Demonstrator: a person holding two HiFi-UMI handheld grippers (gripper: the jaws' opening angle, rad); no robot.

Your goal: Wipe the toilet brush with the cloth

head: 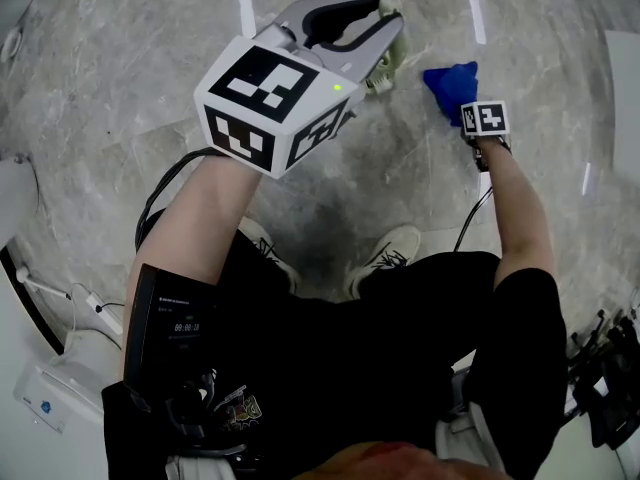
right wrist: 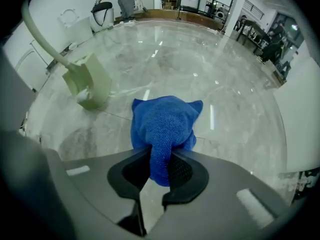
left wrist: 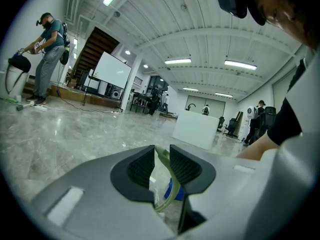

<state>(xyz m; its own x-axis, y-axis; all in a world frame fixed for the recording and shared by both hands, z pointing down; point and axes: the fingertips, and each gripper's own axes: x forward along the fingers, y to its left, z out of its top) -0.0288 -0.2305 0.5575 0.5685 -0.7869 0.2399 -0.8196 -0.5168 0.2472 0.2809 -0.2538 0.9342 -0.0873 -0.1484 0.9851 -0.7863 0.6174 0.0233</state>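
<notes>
My left gripper [head: 388, 30] is raised in front of me at the top of the head view, shut on the thin pale green handle of the toilet brush [head: 384, 71], whose head hangs just below the jaws. In the left gripper view the handle [left wrist: 163, 160] runs up between the two black pads. My right gripper [head: 474, 108] points down at the floor to the right of the brush, shut on a blue cloth [head: 451, 82]. In the right gripper view the cloth [right wrist: 165, 126] bulges out of the jaws, and the brush head [right wrist: 90, 82] hangs apart from it at upper left.
Grey marble floor [head: 120, 58] lies all round. My shoes [head: 385, 253] stand below the grippers, with black cables [head: 160, 193] to the left. A white toilet and fittings [head: 45, 368] sit at the lower left. A white block [left wrist: 196, 129] and other people stand far off.
</notes>
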